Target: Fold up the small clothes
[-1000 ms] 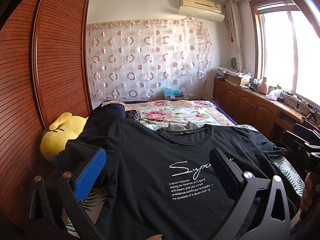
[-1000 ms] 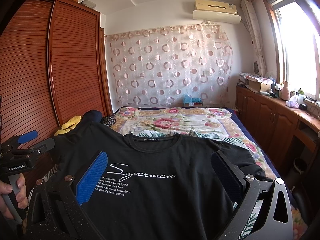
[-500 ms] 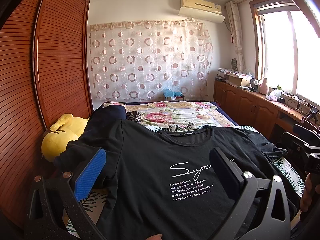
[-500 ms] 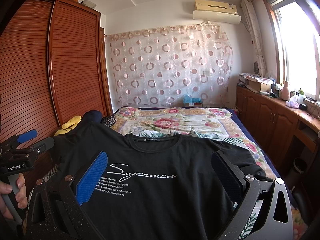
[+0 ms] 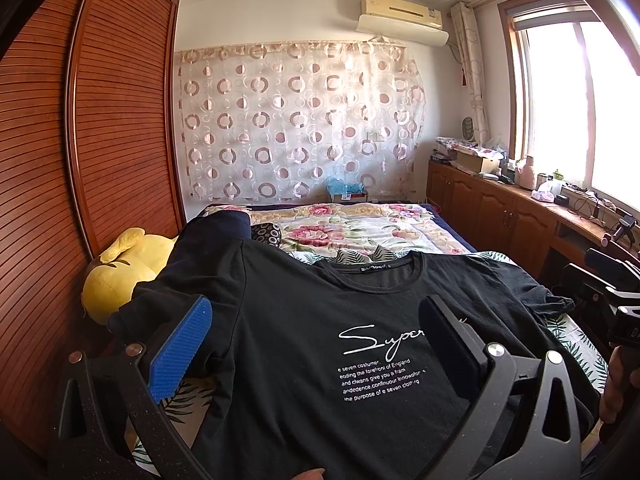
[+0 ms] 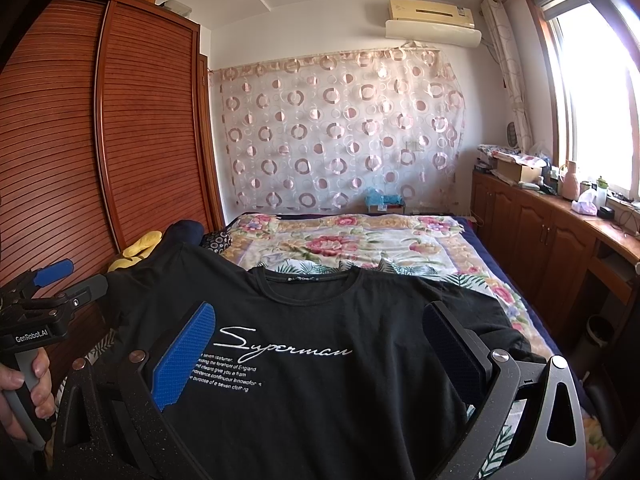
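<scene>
A black T-shirt (image 5: 304,320) with white "Superman" lettering lies spread face up on the bed, collar toward the far end; it also fills the lower half of the right wrist view as the black T-shirt (image 6: 320,320). My left gripper (image 5: 316,336) hovers above the shirt's left half, jaws wide apart, nothing between them. My right gripper (image 6: 320,344) hangs over the chest print, also open and empty. The left gripper (image 6: 60,280) shows at the left edge of the right wrist view, held by a hand (image 6: 24,392).
A floral quilt (image 6: 352,240) covers the far part of the bed. A yellow plush toy (image 5: 116,268) and dark pillow (image 5: 216,224) lie at the left by the wooden wardrobe (image 5: 100,120). A cluttered wooden cabinet (image 6: 560,232) runs under the window on the right.
</scene>
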### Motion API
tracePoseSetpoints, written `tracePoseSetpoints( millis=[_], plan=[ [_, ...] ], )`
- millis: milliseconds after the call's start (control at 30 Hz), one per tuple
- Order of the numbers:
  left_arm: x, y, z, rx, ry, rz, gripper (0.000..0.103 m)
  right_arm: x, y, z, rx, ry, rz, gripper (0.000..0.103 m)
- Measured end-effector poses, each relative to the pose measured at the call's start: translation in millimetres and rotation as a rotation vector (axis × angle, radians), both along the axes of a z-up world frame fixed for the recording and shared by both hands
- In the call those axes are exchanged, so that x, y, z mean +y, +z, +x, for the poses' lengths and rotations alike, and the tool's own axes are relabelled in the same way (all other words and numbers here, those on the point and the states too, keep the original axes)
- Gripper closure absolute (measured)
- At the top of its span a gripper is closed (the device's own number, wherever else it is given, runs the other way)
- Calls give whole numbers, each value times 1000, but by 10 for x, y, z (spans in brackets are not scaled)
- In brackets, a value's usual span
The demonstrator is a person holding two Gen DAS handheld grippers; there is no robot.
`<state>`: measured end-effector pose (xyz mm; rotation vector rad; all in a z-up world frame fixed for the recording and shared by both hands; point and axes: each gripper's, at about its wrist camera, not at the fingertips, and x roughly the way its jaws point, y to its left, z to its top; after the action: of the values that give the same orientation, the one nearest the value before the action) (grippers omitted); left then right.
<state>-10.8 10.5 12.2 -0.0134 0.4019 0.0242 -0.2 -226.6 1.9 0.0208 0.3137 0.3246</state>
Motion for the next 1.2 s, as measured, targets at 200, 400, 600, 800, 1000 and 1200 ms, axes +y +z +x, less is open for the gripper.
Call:
tracePoseSetpoints(
  millis=[200, 400, 600, 800, 1000, 1200],
  plan=[
    [-4, 14, -7, -2, 1, 1, 0, 6, -1, -3, 0, 2, 1, 0],
    [-5, 30, -10, -3, 1, 1, 0, 7, -7, -10, -1, 3, 3, 0],
    [-9, 46, -16, 0, 1, 1, 0, -1, -6, -18, 0, 6, 4, 0],
    [11, 50, 37, 23, 7, -3, 0, 6, -43, 27, 15, 28, 1, 0],
    [186, -40, 130, 54, 32, 0, 0, 51, -87, 102, 37, 76, -9, 0],
    [444, -162, 217, 87, 65, 2, 0, 53, -69, 263, 62, 120, -25, 0]
  ],
)
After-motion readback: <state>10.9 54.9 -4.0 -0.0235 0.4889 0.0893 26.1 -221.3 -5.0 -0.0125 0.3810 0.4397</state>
